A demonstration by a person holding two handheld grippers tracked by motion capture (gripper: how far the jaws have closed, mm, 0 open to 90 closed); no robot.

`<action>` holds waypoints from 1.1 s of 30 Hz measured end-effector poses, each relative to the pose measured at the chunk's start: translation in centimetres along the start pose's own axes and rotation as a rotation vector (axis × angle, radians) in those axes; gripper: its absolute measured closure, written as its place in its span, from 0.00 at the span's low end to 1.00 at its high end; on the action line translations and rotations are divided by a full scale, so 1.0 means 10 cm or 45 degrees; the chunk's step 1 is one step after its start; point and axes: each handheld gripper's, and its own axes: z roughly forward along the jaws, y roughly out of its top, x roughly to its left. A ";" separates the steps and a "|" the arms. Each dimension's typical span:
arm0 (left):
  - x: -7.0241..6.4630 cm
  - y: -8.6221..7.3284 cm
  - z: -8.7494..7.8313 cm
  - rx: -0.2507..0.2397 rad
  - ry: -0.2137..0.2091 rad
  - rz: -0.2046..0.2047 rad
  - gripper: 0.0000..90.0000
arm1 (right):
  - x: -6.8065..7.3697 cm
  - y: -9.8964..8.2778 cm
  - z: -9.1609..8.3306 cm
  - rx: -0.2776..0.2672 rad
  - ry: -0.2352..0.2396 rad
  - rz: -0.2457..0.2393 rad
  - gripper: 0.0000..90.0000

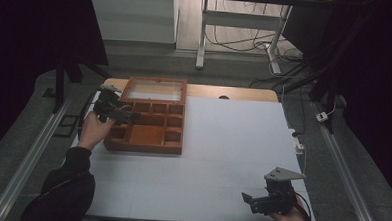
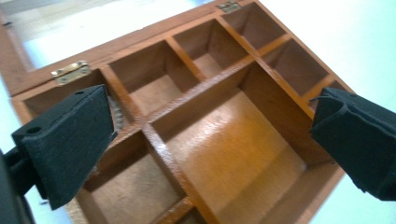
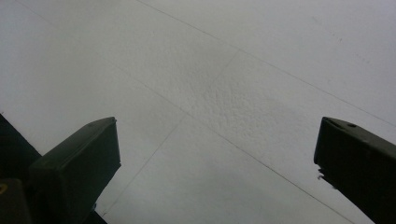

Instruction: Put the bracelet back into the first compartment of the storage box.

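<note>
A wooden box [image 1: 148, 133] with several compartments lies open at the table's far left, its glass-paned lid [image 1: 155, 90] tipped back. My left gripper [image 1: 128, 116] hovers over the box's left side, held in a hand. In the left gripper view its jaws [image 2: 210, 116] stand wide open above the dividers [image 2: 205, 91] and the large compartment [image 2: 233, 140], with nothing between them. A small grey ridged thing [image 2: 114, 112] peeks from behind the left jaw in a back compartment. My right gripper [image 1: 247, 200] rests near the front right corner, open [image 3: 217, 140] over bare white table.
The white table top [image 1: 222, 151] stretches between the box and the right gripper. Beyond the far edge stand a desk frame [image 1: 202, 35] and floor cables [image 1: 267, 43]. Metal rails [image 1: 32, 153] run along both sides of the table.
</note>
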 end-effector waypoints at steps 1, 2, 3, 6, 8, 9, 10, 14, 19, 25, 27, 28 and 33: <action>-0.02 -0.02 0.00 -0.014 -0.007 0.002 0.00 | 0.00 0.00 0.00 -0.001 0.000 0.000 0.00; -0.03 -0.04 -0.01 -0.029 -0.026 -0.001 0.00 | 0.00 0.00 0.00 -0.001 -0.001 -0.001 0.00; -0.04 -0.06 -0.01 -0.042 -0.044 -0.011 0.00 | 0.00 0.00 0.00 0.000 -0.001 -0.001 0.00; -0.07 -0.13 -0.02 -0.078 -0.084 -0.027 0.00 | 0.00 0.00 0.00 0.001 -0.004 0.000 0.00; -0.10 -0.16 -0.02 -0.085 -0.094 -0.026 0.00 | 0.00 0.00 0.00 -0.003 -0.004 0.000 0.00; -0.11 -0.17 -0.03 -0.080 -0.092 -0.019 0.00 | 0.00 0.00 0.00 -0.002 -0.005 -0.001 0.00; -0.12 -0.18 -0.05 -0.088 -0.088 -0.011 0.00 | 0.00 0.00 0.00 -0.002 -0.006 -0.004 0.00; -0.17 -0.22 -0.10 -0.104 -0.098 -0.004 0.00 | 0.00 0.00 -0.01 -0.004 -0.006 -0.004 0.00; -0.22 -0.28 -0.17 -0.104 -0.109 -0.011 0.00 | 0.00 0.00 -0.01 -0.012 -0.006 0.001 0.00; -0.32 -0.32 -0.26 -0.123 -0.124 -0.005 0.00 | 0.00 0.00 -0.01 -0.015 -0.008 0.006 0.00; -0.36 -0.32 -0.28 -0.126 -0.123 -0.001 0.00 | 0.00 0.00 -0.01 -0.016 -0.009 0.007 0.00; -0.38 -0.32 -0.29 -0.126 -0.125 0.006 0.00 | 0.00 0.00 -0.01 -0.016 -0.010 0.007 0.00; -0.48 -0.35 -0.34 -0.123 -0.133 0.012 0.00 | -0.01 0.00 -0.01 -0.012 -0.007 0.016 0.00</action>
